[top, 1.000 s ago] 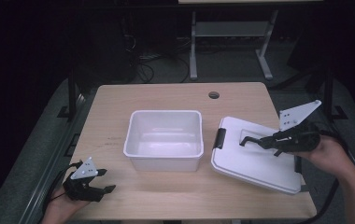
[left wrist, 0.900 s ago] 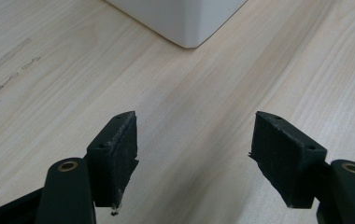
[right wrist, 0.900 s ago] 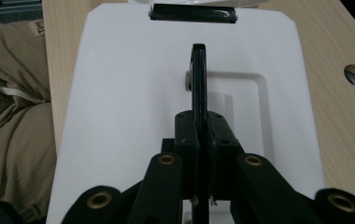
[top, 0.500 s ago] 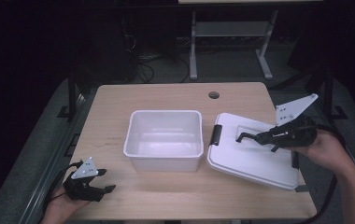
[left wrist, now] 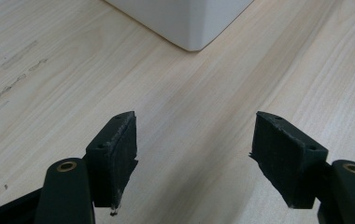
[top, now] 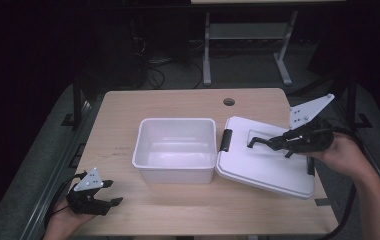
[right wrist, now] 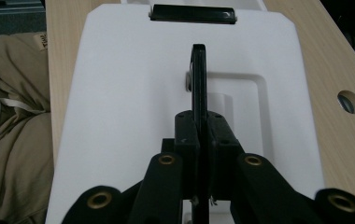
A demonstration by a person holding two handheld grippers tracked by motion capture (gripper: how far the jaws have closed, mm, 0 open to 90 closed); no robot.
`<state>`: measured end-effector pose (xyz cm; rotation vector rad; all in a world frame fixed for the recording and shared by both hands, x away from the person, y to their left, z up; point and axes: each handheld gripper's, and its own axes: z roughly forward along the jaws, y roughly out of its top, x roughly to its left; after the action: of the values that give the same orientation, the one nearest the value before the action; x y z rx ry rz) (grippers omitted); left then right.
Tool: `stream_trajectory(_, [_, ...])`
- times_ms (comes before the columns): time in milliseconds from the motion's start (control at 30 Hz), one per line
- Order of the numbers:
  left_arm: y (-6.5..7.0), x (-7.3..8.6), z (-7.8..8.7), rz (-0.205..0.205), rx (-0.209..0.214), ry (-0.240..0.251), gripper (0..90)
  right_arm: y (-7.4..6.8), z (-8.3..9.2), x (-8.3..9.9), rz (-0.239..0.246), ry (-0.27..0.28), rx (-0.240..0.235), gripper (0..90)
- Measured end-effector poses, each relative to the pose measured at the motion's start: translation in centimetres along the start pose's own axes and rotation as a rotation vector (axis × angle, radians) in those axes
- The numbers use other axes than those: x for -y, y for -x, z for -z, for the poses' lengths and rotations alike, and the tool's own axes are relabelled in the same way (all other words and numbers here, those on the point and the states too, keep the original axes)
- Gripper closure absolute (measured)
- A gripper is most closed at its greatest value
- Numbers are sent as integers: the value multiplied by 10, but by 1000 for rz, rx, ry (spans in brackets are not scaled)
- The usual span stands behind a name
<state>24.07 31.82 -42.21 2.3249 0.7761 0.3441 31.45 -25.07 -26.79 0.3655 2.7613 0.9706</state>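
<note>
Lid (top: 263,165) lifting by handle (right wrist: 199,79): right gripper (top: 258,142) fingers clamped on it, left gripper (left wrist: 194,154) fingers apart; next, onto box (top: 175,150).

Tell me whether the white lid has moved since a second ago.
Yes. The white lid, gripped by its black handle in the right gripper, has tilted up and shifted toward the white bin, its left edge now at the bin's wall.
</note>
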Motion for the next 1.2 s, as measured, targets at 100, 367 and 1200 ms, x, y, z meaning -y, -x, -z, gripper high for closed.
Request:
stream_trajectory(100, [0,0,0,1,1,0,308,0,-1,-3,3,-2,-2,844])
stream_trajectory(367, [0,1,0,2,3,2,309,2,-6,-10,7,1,-10,844])
stream_trajectory(1200, [1,1,0,-2,5,-1,308,4,-15,-31,38,10,-34,844])
